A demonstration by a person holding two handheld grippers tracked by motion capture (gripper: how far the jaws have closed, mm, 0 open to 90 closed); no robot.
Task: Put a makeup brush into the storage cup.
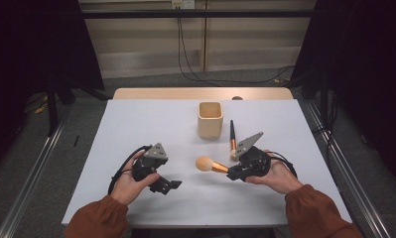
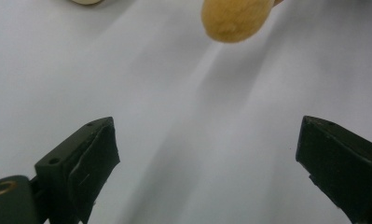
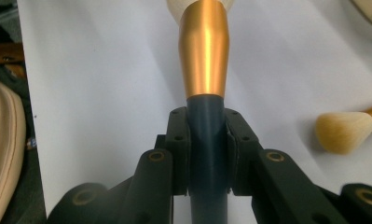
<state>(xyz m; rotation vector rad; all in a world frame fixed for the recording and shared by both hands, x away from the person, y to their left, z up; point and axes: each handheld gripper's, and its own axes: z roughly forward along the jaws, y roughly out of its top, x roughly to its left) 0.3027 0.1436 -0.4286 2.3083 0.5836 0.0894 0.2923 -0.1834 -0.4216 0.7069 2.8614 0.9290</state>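
The right claw (image 3: 207,154) is clamped on the dark handle of a makeup brush (image 1: 209,164), holding it level above the white tabletop (image 1: 136,129), bristle head toward the left claw (image 1: 166,185). The left claw stands open and empty. A second brush (image 1: 232,135) lies beside the wooden cup (image 1: 210,119). Risk: the round handle may rotate or slip during tilting toward the cup, or knock the cup's rim.
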